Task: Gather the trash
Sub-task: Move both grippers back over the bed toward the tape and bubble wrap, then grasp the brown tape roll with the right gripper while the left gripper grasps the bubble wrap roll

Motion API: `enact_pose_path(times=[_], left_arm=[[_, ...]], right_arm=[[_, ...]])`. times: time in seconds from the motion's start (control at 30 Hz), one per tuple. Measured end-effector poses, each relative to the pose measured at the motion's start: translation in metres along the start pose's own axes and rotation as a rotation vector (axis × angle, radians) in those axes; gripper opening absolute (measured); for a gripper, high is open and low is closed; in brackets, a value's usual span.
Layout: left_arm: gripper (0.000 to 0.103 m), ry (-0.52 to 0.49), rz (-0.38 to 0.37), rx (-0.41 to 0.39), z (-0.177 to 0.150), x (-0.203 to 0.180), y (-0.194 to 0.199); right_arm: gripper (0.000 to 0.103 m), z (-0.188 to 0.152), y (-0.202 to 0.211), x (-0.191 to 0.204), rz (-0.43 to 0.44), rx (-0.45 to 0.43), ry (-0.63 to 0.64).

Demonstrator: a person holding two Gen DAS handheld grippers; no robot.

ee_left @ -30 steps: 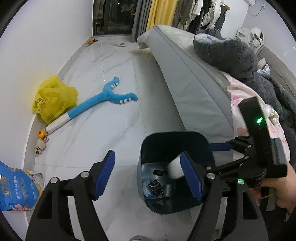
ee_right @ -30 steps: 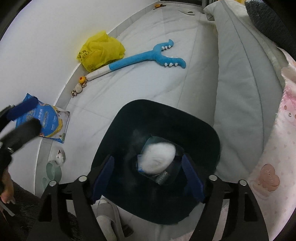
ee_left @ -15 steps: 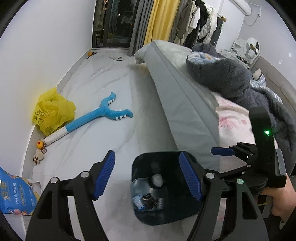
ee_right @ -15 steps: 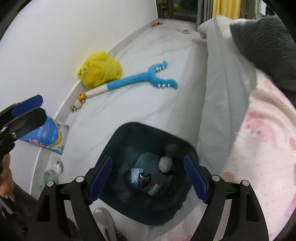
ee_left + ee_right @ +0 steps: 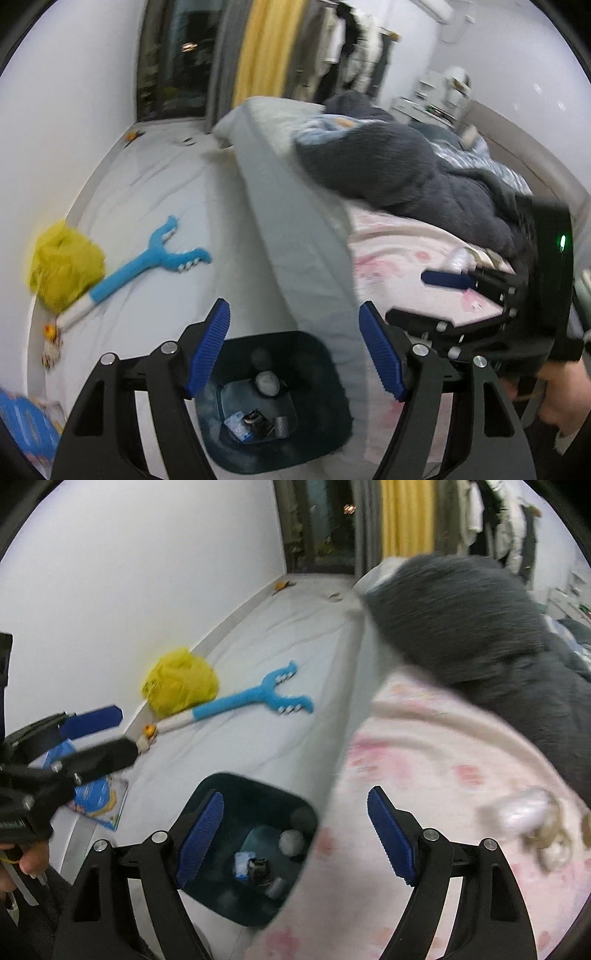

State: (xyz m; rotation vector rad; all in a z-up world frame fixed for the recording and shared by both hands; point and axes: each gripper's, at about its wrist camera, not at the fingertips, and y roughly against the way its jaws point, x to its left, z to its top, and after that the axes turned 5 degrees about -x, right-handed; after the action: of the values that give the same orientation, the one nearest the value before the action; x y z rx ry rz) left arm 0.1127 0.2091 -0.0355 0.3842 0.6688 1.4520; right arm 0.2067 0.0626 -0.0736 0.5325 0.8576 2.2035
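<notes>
A dark teal trash bin (image 5: 325, 369) stands on the floor beside the bed, also in the right wrist view (image 5: 236, 794). Inside lie a white crumpled ball (image 5: 267, 382), a blue wrapper (image 5: 238, 424) and dark scraps. My left gripper (image 5: 295, 349) is open and empty above the bin. My right gripper (image 5: 295, 830) is open and empty over the bin's right edge and the bed; it shows at right in the left wrist view (image 5: 480, 295). Blurred crumpled clear wrappers (image 5: 528, 812) lie on the pink sheet (image 5: 424, 746) to the right.
A grey mattress side (image 5: 295, 229) and a dark fluffy blanket (image 5: 406, 173) fill the right. On the floor lie a blue plush claw toy (image 5: 147, 262), a yellow plastic bag (image 5: 62, 266) and a blue packet (image 5: 99, 801) by the wall.
Both grippers have risen and tilted up from the bin. The white ball dropped from the right gripper into the bin. The right gripper has swung right over the bed.
</notes>
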Motion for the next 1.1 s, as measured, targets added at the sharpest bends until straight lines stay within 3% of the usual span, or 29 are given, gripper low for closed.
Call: enact_pose_path(times=[0.2, 0.37, 0.53, 0.67, 0.93, 1.1], left_arm=[[0.075, -0.091, -0.053, -0.018, 0.018, -0.041, -0.009], [0.075, -0.172, -0.094, -0.017, 0.023, -0.073, -0.023], [0.074, -0.223, -0.175, 0.005, 0.027, -0.101, -0.042], [0.07, -0.295, -0.208, 0.033, 0.028, -0.116, -0.059], [0.066, -0.316, -0.319, 0.094, 0.029, -0.138, -0.096], [0.066, -0.353, -0.386, 0.111, 0.029, -0.157, -0.108]], right_arm=[[0.079, 0.002, 0.037, -0.046, -0.032, -0.084, -0.079], [0.07, -0.001, 0.053, -0.08, -0.076, -0.106, -0.11], [0.068, -0.008, 0.064, -0.117, -0.089, -0.125, -0.195], [0.066, -0.019, 0.068, -0.145, -0.118, -0.118, -0.24], [0.059, -0.031, 0.073, -0.176, -0.159, -0.114, -0.266], [0.053, -0.037, 0.062, -0.191, -0.119, -0.088, -0.316]])
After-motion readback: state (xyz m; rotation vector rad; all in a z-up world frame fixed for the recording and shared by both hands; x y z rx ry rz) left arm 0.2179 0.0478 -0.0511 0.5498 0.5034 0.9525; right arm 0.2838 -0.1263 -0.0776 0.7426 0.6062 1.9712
